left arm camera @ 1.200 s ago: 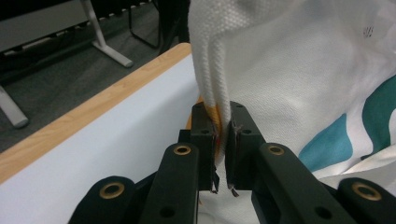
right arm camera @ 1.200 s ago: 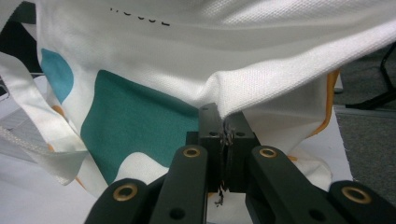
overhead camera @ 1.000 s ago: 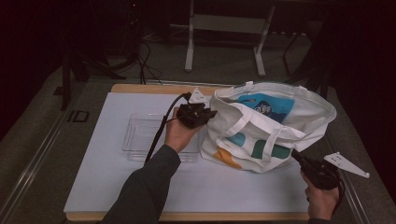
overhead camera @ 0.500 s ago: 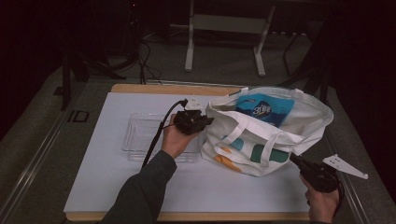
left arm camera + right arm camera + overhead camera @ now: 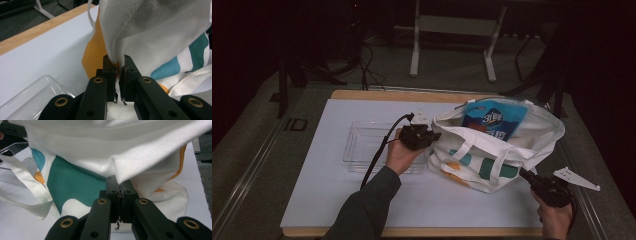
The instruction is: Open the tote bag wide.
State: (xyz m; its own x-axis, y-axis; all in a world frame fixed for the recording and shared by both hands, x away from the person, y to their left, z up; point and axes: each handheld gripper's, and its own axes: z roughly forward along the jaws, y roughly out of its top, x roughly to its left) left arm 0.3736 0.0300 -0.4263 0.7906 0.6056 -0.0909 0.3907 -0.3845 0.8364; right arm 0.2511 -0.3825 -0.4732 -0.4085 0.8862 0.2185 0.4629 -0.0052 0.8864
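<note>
A white cloth tote bag (image 5: 492,156) with teal and orange patches stands at the middle right of the white mat (image 5: 332,200). A blue packet (image 5: 494,119) sticks up inside its open mouth. My left gripper (image 5: 435,136) is shut on the bag's left rim, and in the left gripper view the jaws pinch a fold of white fabric (image 5: 119,65). My right gripper (image 5: 524,174) is shut on the bag's near right rim. In the right gripper view the cloth edge (image 5: 121,184) is clamped between the jaws. The bag's mouth is stretched between the two grippers.
A clear plastic tray (image 5: 362,146) lies on the mat just left of the bag, under my left hand, and its corner (image 5: 30,97) is in the left gripper view. The wooden table edge (image 5: 377,95) runs along the back. A metal stand (image 5: 452,30) and cables lie on the floor beyond.
My left hand has sunk a little with the bag's left rim, and the bag's mouth sits lower and wider. The right hand has stayed put.
</note>
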